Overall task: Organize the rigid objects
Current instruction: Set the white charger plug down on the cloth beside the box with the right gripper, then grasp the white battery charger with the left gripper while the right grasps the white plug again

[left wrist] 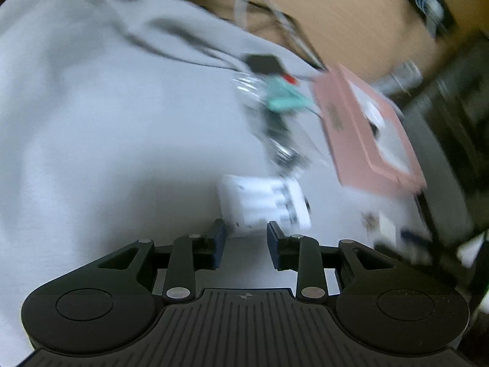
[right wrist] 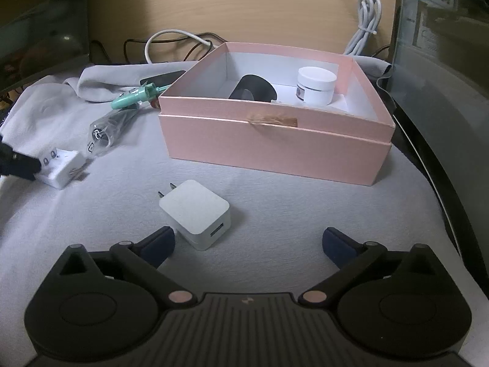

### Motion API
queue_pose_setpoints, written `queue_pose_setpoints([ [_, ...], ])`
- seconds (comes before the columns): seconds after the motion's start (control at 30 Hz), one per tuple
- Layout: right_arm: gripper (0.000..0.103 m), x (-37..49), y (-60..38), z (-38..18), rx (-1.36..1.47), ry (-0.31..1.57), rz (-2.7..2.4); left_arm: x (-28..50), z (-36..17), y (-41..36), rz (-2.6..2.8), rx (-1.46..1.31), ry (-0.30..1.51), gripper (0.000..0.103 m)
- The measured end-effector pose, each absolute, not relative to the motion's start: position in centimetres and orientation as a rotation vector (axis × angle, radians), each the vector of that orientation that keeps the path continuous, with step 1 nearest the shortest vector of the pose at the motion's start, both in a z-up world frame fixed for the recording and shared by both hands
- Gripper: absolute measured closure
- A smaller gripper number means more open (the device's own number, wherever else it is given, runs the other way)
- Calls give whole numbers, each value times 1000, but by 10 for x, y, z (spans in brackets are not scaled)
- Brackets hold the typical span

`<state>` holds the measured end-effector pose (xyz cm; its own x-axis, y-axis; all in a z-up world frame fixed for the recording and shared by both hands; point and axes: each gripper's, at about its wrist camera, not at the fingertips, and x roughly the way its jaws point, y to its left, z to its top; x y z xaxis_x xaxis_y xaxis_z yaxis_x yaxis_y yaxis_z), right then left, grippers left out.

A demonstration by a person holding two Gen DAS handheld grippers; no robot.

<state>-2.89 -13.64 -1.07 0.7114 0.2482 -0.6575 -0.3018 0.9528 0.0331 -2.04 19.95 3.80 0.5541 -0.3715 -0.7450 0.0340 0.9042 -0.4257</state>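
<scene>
The right hand-held gripper (right wrist: 248,241) is spread wide around the white charger (right wrist: 195,217) on the gray cloth (right wrist: 275,214), ready to pinch it. The left hand-held gripper (left wrist: 246,240) is at a white plug block (left wrist: 264,203); I cannot tell if it pinches it. Next, I think both go into the pink box (right wrist: 275,140).

The whole left wrist view is smeared by motion, so we cannot read the dark print on the white adapter (left wrist: 264,203) or make out the small pieces near the pink box (left wrist: 365,128). From the right wrist view, the box's (right wrist: 275,140) front wall hides the lower part of the black object (right wrist: 253,90) and the base of the white jar (right wrist: 316,85). The left gripper (right wrist: 36,165) is cut off by the frame's left edge, perhaps touching that adapter (right wrist: 62,165). The bagged item (right wrist: 107,131) is too indistinct to identify.
</scene>
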Motion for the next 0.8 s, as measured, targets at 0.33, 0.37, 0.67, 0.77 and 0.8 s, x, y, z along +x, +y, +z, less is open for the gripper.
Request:
queue_pose_setpoints([
  [0.33, 0, -30, -137, -11, -76, 716, 309, -38, 42, 118, -406, 85, 918, 40],
  [0.37, 0, -30, -137, -11, -76, 716, 310, -40, 42, 115, -413, 108, 918, 38],
  [0.67, 0, -30, -137, -11, -74, 715, 308, -31, 66, 108, -354, 216, 805, 39],
  [0.77, 0, -31, -137, -11, -74, 715, 308, -11, 56, 105, -364, 261, 848, 39],
  [0.8, 0, -31, -137, -11, -74, 715, 308, -3, 51, 103, -357, 289, 861, 39],
])
